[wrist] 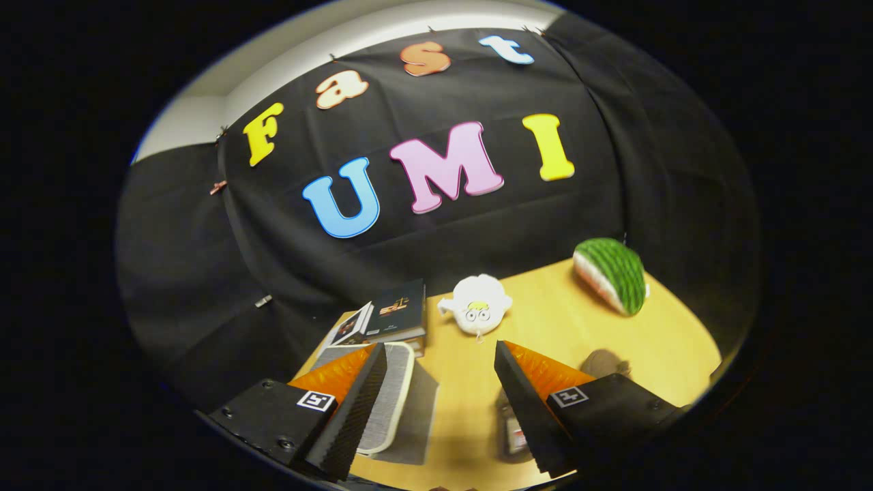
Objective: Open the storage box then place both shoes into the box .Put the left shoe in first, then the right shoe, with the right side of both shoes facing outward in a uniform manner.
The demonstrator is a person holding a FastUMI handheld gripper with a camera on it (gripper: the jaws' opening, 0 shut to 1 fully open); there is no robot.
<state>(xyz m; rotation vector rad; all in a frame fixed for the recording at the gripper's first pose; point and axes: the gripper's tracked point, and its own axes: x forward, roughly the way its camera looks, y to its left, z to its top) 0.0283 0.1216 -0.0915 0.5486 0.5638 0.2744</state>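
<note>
My claw (440,402) is spread wide and grasps nothing, raised above a wooden counter (580,327) with bare wood between its fingers. Beneath my left finger lies a pale, mesh-sided thing (395,402) with a white rim, which I judge to be the storage box or its lid; whether it is open I cannot tell. Beyond it, at the counter's far left corner, a book (399,314) stands propped. Past my fingertips sits a white plush toy (477,310). Beside my right finger a dark shape (603,361), possibly a shoe, rests on the counter, another partly hidden below. At the far right edge lies a watermelon slice toy (610,273). I judge no shoe is boxed yet; nearly everything remains.
</note>
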